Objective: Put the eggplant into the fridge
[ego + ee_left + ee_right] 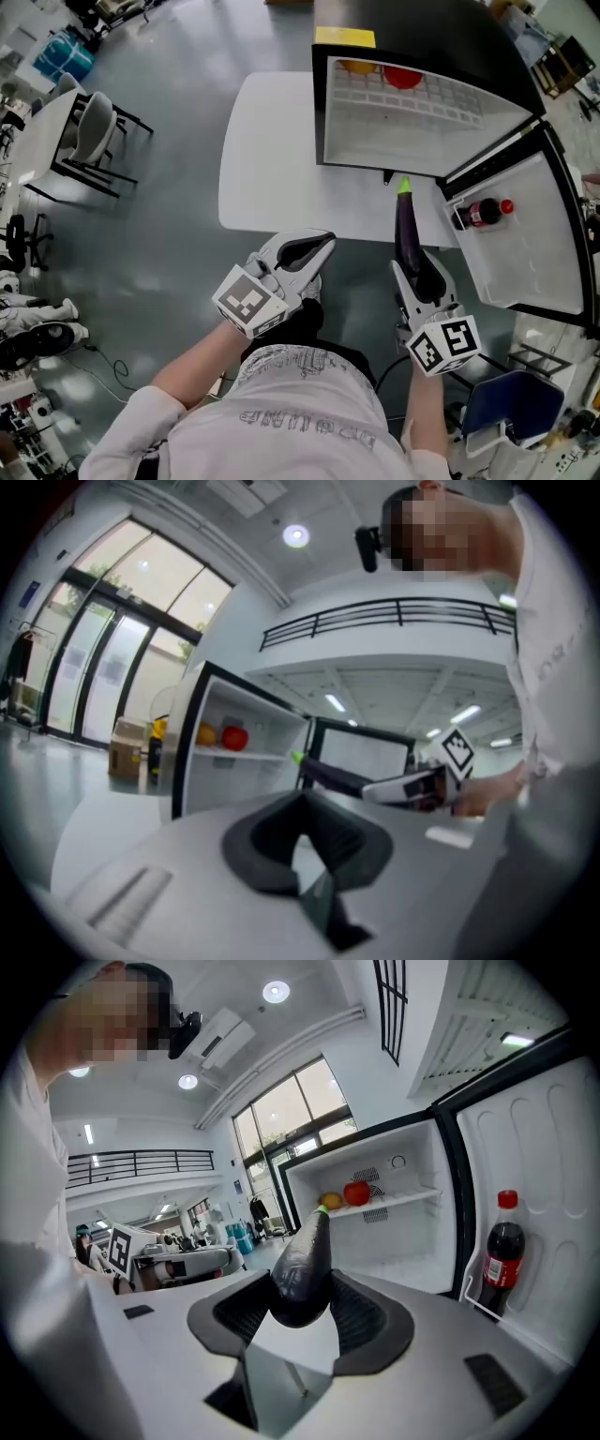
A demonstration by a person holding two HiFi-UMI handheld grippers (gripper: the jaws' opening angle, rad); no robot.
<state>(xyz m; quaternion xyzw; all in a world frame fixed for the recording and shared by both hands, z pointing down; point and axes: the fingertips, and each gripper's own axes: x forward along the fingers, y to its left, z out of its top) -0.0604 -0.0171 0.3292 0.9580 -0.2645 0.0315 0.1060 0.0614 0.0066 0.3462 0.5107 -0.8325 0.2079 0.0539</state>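
Observation:
The dark purple eggplant (407,230) sticks out forward from my right gripper (419,277), its green stem end toward the open fridge (412,108). In the right gripper view the eggplant (302,1265) fills the gap between the dark pads of the right gripper (302,1299), which press on both its sides. The fridge (394,1232) stands open just ahead. My left gripper (323,246) hovers to the left with its tips together and nothing in them. The left gripper view shows its own closed tips (302,803) and the eggplant (333,775) off to the right.
A red fruit (403,77) and an orange one (358,67) sit at the back of the fridge shelf. A cola bottle (483,212) stands in the open door's rack on the right. A white table (267,150) lies left of the fridge; a blue chair (511,403) is near right.

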